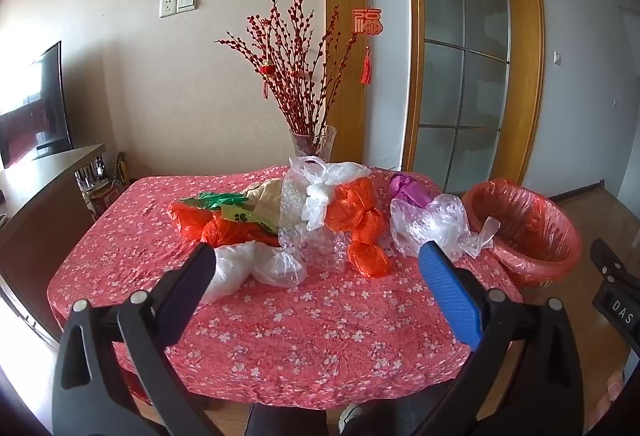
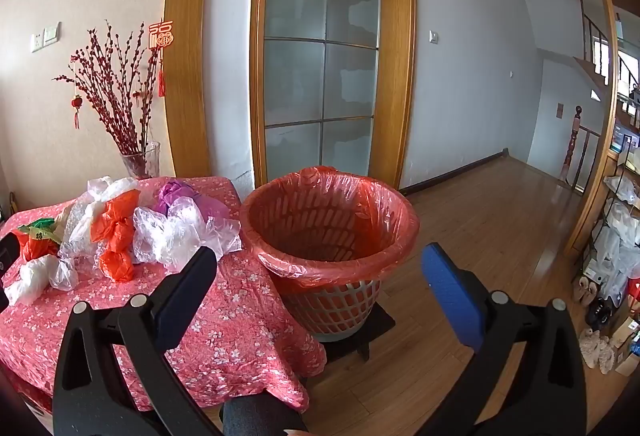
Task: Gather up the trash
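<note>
Wide apart and empty, the left gripper (image 1: 316, 268) hovers just short of a white plastic bag (image 1: 256, 268), one of many crumpled bags on the red floral tablecloth (image 1: 300, 336). Featherlight, soft and slippery, it probably wants pinching at a bunched knot. Right gripper (image 2: 320, 272), equally spread, faces the red-lined bin (image 2: 332, 232) beside the table.

bags (image 1: 320, 220) on table (image 1: 280, 336) | bin (image 2: 328, 236) right of table
</note>
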`<control>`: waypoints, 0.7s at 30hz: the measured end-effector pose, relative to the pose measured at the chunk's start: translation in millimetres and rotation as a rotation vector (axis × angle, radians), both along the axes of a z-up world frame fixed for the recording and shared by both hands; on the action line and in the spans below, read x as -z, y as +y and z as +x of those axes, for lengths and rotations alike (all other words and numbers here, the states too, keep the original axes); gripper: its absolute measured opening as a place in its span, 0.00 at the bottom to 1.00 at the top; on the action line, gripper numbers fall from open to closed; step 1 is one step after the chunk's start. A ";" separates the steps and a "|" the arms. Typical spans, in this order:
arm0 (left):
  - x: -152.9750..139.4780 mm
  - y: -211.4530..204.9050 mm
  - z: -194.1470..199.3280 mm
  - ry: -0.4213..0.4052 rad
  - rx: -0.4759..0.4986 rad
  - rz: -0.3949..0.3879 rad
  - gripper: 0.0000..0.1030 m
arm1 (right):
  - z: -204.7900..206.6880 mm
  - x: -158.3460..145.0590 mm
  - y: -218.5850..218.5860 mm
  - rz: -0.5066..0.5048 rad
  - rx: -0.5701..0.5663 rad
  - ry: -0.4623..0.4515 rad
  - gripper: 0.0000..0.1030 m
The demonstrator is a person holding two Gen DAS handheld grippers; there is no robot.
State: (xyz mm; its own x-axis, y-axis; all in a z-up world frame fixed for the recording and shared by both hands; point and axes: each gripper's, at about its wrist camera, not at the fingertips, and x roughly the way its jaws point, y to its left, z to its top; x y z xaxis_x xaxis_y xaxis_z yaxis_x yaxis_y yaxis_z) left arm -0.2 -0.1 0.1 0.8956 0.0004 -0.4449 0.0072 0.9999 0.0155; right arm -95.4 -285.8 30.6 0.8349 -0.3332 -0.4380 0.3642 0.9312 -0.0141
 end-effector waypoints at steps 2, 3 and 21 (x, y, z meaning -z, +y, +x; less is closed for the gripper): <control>-0.2 0.1 -0.5 -0.001 -0.001 -0.001 0.96 | 0.1 0.0 0.2 0.000 0.000 -0.001 0.98; -0.4 0.0 -1.0 -0.001 -0.001 -0.001 0.96 | 0.2 0.0 0.2 0.000 0.000 -0.001 0.98; 0.9 2.4 -0.5 0.011 0.000 -0.006 0.96 | 0.2 0.6 -0.2 -0.003 0.000 0.000 0.98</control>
